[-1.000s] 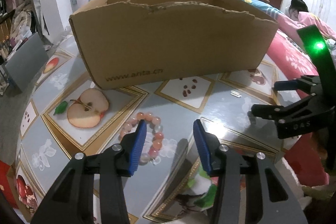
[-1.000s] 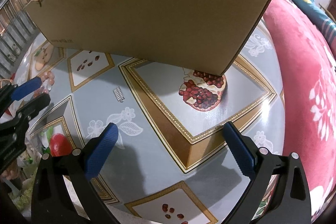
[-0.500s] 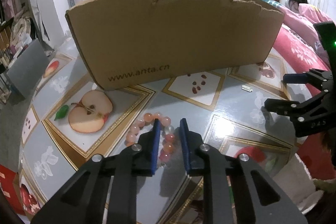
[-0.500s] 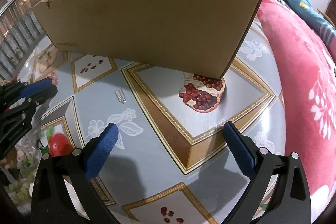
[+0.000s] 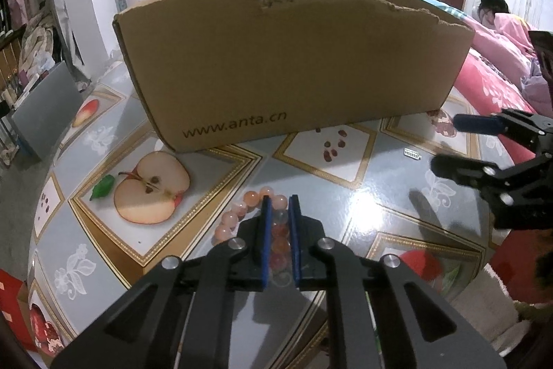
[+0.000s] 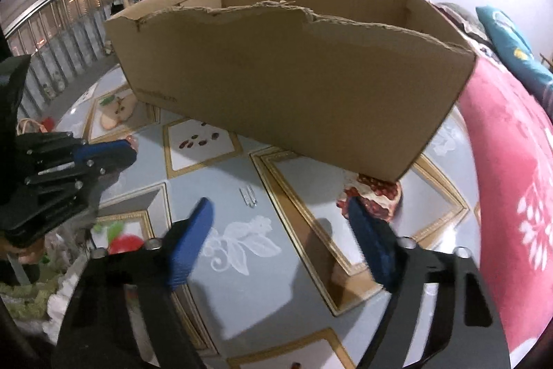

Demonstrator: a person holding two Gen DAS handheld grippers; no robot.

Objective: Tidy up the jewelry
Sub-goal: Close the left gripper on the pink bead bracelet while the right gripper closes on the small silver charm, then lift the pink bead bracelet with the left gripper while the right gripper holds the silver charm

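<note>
Bead bracelet [image 5: 256, 217] clamped in my left tongs [image 5: 278, 230] on the worktop [image 5: 363, 217], in front of the cardboard box [image 5: 293, 64].
Over the last second I have closed the left tongs from well apart onto one side of the bracelet; the grasp looks made, lift pending. My right tongs [image 6: 280, 248] have just been narrowing but stand apart on nothing, turned toward the small metal piece [image 6: 249, 196].

The tall cardboard box [image 5: 293, 64] walls off the far bench [image 6: 276, 282]; bare cloth lies open between both tools, save a small clip [image 6: 249, 196].
</note>
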